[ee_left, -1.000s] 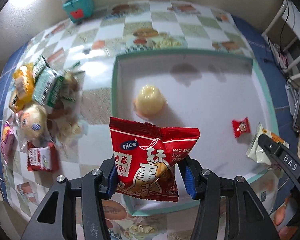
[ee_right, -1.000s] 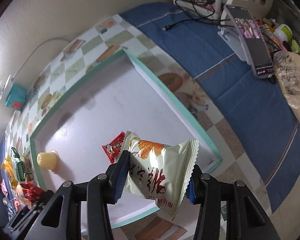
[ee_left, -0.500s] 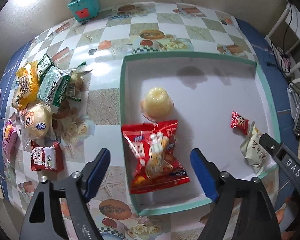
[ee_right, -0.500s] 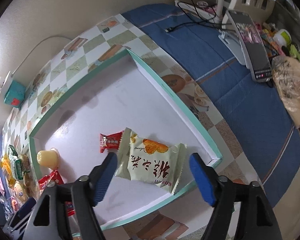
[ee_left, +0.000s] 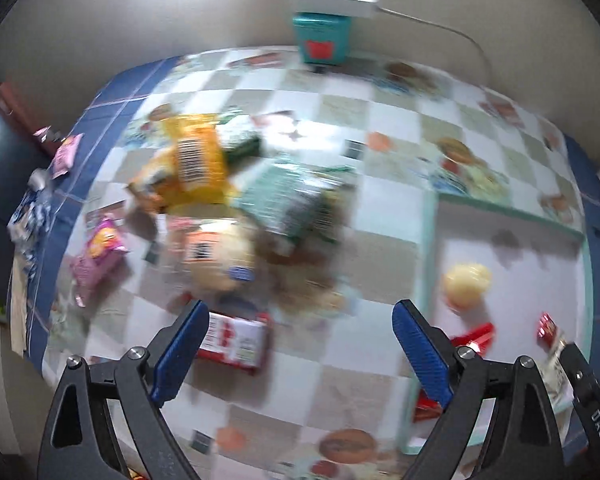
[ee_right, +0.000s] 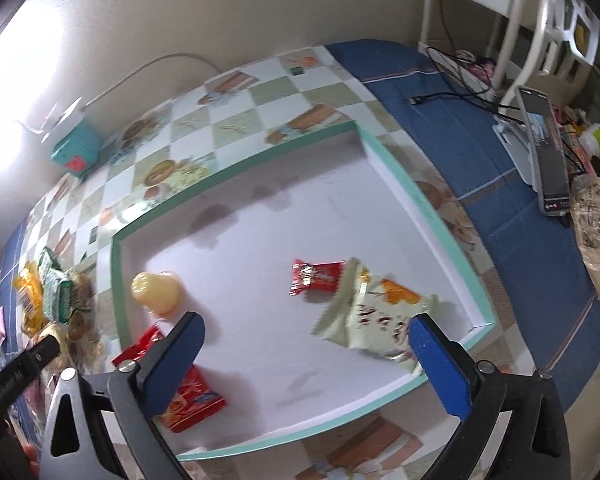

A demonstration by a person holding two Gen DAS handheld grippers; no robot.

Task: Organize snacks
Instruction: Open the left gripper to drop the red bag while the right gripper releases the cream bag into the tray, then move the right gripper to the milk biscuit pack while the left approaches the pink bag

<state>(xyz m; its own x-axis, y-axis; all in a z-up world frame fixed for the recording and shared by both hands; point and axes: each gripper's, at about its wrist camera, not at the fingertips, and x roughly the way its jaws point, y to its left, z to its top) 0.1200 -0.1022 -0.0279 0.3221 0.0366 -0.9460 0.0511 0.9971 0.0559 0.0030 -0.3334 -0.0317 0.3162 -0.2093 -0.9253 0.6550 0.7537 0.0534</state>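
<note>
A: Left gripper [ee_left: 300, 344], status?
B: Jaws are spread wide and opening further, nothing between them. It's seen over the snack pile [ee_left: 228, 208] on the checked cloth [ee_left: 380, 120], outside the tray's [ee_left: 428, 240] left wall. View is blurred, so pack details can't be read well. A red-white pack [ee_left: 236, 340] lies just beyond the left finger [ee_left: 180, 348].

A: Right gripper [ee_right: 304, 360]?
B: Also spread and opening, nothing pinched. The cream pack [ee_right: 376, 312] lies flat on the tray floor by the near right corner, its end just beside the right finger [ee_right: 440, 364]. Whether they touch can't be told.

A: What's in the tray already?
B: Four items: jelly cup [ee_right: 156, 292] near the left wall, red bag [ee_right: 184, 392] at the near left corner, partly hidden by the left finger, small red candy [ee_right: 316, 276] mid-tray touching the cream pack's far end. Items are laid flat and apart, prob. so each stays visible and nothing gets stacked.

A: Remaining?
B: Most of the pile is still on the cloth: yellow bag [ee_left: 196, 160], green packs [ee_left: 284, 200], a bun [ee_left: 220, 260], pink pack [ee_left: 96, 252]. Task is judged early-to-mid.

A: Why the wide jaws?
B: Likely readied for the next pick; the red-white pack is nearest and flat, so a pinch across its short side would be needed.
</note>
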